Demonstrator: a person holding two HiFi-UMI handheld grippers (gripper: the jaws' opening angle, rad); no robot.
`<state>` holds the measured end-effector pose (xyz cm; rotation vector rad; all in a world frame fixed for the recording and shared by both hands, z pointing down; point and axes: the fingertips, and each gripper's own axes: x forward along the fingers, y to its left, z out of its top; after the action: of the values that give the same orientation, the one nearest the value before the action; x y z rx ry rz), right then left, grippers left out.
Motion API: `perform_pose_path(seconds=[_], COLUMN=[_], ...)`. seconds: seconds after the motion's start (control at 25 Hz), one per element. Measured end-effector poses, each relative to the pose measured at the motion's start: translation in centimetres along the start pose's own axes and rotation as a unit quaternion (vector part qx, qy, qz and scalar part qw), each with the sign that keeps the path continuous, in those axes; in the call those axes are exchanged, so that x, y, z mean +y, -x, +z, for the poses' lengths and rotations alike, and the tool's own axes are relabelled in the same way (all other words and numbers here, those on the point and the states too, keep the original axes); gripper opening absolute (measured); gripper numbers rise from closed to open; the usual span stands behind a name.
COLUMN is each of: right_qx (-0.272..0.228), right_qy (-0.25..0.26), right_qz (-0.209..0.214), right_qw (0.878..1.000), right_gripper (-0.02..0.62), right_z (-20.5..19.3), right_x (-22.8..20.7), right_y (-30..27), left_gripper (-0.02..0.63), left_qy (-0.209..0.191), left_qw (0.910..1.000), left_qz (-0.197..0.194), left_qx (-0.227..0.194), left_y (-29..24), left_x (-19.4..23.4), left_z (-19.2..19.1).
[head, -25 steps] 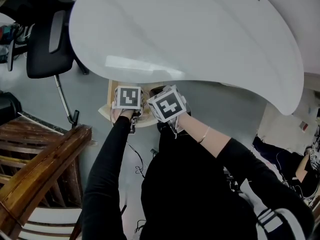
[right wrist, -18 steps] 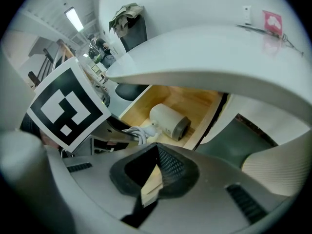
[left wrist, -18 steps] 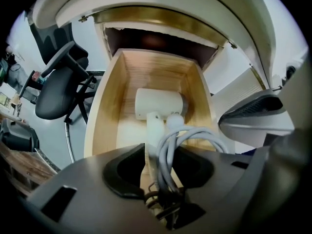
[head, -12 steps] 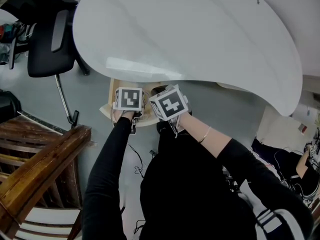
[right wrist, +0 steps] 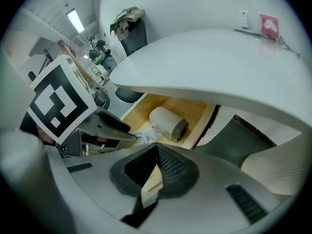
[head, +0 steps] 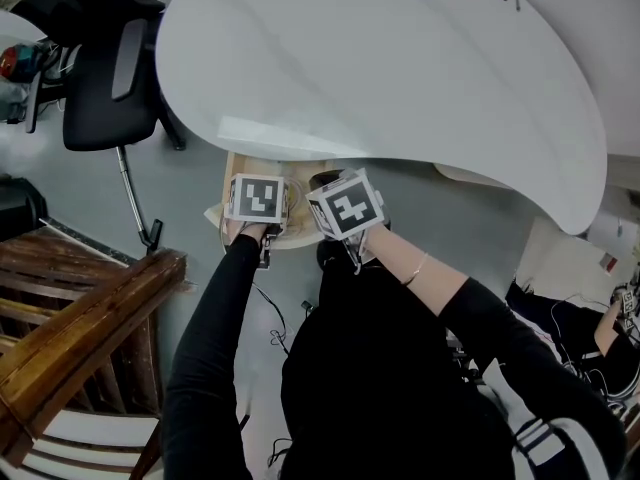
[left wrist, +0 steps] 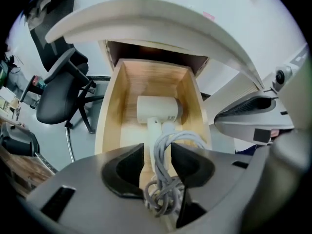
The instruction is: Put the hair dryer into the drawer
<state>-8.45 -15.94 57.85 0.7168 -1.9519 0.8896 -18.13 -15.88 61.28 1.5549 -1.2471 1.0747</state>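
The white hair dryer (left wrist: 156, 109) lies on the floor of the open wooden drawer (left wrist: 108, 111), barrel toward the back. Its grey cord (left wrist: 168, 179) is bunched at the drawer's front. My left gripper (left wrist: 157, 150) points down over it. Its jaws have just been opening; the cord runs loosely between them and they stand open. In the head view the left gripper (head: 256, 196) and right gripper (head: 347, 205) sit side by side over the drawer (head: 232, 168). In the right gripper view my right gripper (right wrist: 157, 147) has its tips together beside the hair dryer (right wrist: 168, 122), with wood showing behind them.
The white curved table top (head: 400, 68) overhangs the back half of the drawer. A black office chair (head: 105, 78) stands to the left and dark wooden furniture (head: 80, 318) at the lower left. A cable trails on the grey floor below the drawer.
Both grippers stay over the drawer's front; the whole view has drifted slightly to the right. The hair dryer's state is not visible in the earlier frames.
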Motion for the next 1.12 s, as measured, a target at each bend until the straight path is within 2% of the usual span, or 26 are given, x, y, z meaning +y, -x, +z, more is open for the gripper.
perform_pose_path(seconds=[0.08,0.2,0.28,0.52,0.72,0.96,1.12], right_qx=[-0.006,-0.017,-0.025,-0.054,-0.087,-0.136,-0.164], right_qy=[0.002,0.007,0.01,0.023,0.041,0.057,0.078], right_qz=[0.001,0.002,0.007,0.018,0.035,0.045,0.055], right_qw=[1.0,1.0,1.0,0.998,0.995,0.988,0.982], right_gripper=[0.003,0.003,0.002,0.002,0.003,0.002,0.002], right_z=[0.2,0.4,0.4,1.0,2.0,3.5,4.1], right_x=[-0.1,0.0,0.2,1.2,2.4,4.0,4.8], right_y=[0.3,0.7,0.7,1.7,3.4,6.3,7.7], left_gripper=[0.186,0.18,0.166,0.039,0.011,0.009,0.009], left_qy=[-0.004,0.026,0.041,0.082,0.116,0.119,0.137], left_qw=[0.9998,0.9992,0.9983,0.9913,0.9794,0.9616,0.9483], left_qz=[0.009,-0.019,-0.022,-0.017,-0.03,-0.026,-0.021], left_qx=[-0.016,-0.024,-0.036,-0.101,-0.162,-0.246,-0.286], left_y=[0.7,1.5,2.2,4.8,6.9,11.0,13.4], left_x=[0.3,-0.6,-0.5,0.4,0.5,0.1,0.4], left_z=[0.4,0.1,0.1,0.4,0.6,0.9,0.9])
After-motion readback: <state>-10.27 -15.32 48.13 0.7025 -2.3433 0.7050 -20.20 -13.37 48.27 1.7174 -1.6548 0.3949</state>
